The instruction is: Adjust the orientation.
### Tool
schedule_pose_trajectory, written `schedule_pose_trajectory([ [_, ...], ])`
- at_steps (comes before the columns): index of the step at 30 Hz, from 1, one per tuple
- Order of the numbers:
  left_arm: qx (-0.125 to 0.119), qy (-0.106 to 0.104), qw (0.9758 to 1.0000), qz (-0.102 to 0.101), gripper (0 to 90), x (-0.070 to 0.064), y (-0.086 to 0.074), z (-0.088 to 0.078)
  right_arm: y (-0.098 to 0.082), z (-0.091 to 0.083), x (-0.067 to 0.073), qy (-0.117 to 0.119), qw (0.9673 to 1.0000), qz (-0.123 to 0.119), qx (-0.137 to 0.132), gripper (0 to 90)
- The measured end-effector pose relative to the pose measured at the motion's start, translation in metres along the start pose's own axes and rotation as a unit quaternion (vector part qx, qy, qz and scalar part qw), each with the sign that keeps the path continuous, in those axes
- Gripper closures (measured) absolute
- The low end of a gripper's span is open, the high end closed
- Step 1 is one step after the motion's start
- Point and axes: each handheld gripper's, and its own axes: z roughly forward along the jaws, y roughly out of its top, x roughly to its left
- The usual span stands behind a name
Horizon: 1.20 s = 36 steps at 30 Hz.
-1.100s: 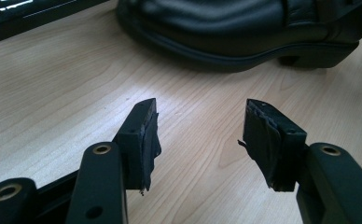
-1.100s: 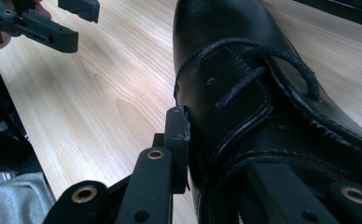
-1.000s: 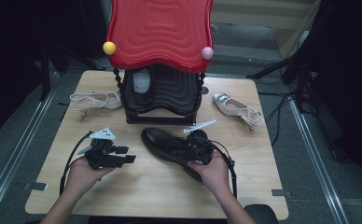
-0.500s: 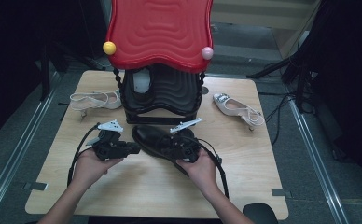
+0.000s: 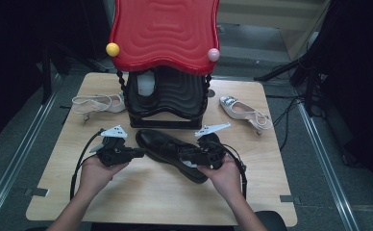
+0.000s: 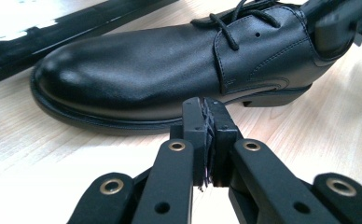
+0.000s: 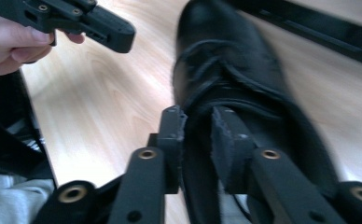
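Observation:
A black leather lace-up shoe (image 5: 163, 144) lies on its sole on the wooden table (image 5: 141, 202), toe to the left. My right gripper (image 5: 187, 156) grips it at the opening. In the right gripper view one jaw of that gripper (image 7: 198, 123) is inside the shoe (image 7: 221, 56) and the other outside. These jaws have just been closing on the shoe's side wall. My left gripper (image 5: 139, 153) points at the toe, a little short of it. In the left gripper view its jaws (image 6: 208, 109) are shut pad to pad with nothing between them, just in front of the shoe (image 6: 137, 70).
A black stand (image 5: 167, 94) with a red wavy roof (image 5: 165, 33) rises just behind the shoe. A pale heeled sandal (image 5: 98, 102) lies at the left of the stand and a second pale shoe (image 5: 244, 111) at its right. Bare wood lies in front of both hands.
The shoe has slid left and closer to the stand with my right gripper on it. My left gripper's jaws, spread a second ago, have come together near the toe.

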Motion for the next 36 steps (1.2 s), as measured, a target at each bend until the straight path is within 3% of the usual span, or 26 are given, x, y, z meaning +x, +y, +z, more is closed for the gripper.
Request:
schedule_pose_trajectory([
  [6,0.008,-0.002,0.9999,0.006,87.9,-0.001,0.001,0.006,-0.004,-0.014,-0.019,-0.029,0.9994,0.017,-0.011,90.0],
  [13,0.016,-0.014,0.9996,0.019,89.2,-0.009,0.004,0.018,-0.013,-0.026,-0.040,-0.058,0.9968,0.044,-0.031,90.0],
  [16,0.023,-0.019,0.9993,0.023,89.1,-0.011,0.005,0.024,-0.017,-0.024,-0.048,-0.080,0.9954,0.046,-0.024,90.0],
  [20,0.028,-0.025,0.9991,0.021,88.9,-0.011,0.006,0.032,-0.022,-0.016,-0.054,-0.070,0.9959,0.055,-0.015,90.0],
  [23,0.032,-0.030,0.9988,0.020,88.5,-0.011,0.006,0.036,-0.023,-0.011,-0.052,-0.078,0.9956,0.052,-0.009,90.0],
  [28,0.048,-0.022,0.9983,0.025,86.3,-0.009,0.005,0.045,-0.026,-0.012,-0.052,-0.070,0.9955,0.062,-0.012,90.0],
  [36,0.049,-0.030,0.9983,0.014,86.6,-0.003,0.005,0.045,-0.030,-0.013,-0.045,-0.065,0.9954,0.070,-0.007,90.0],
])
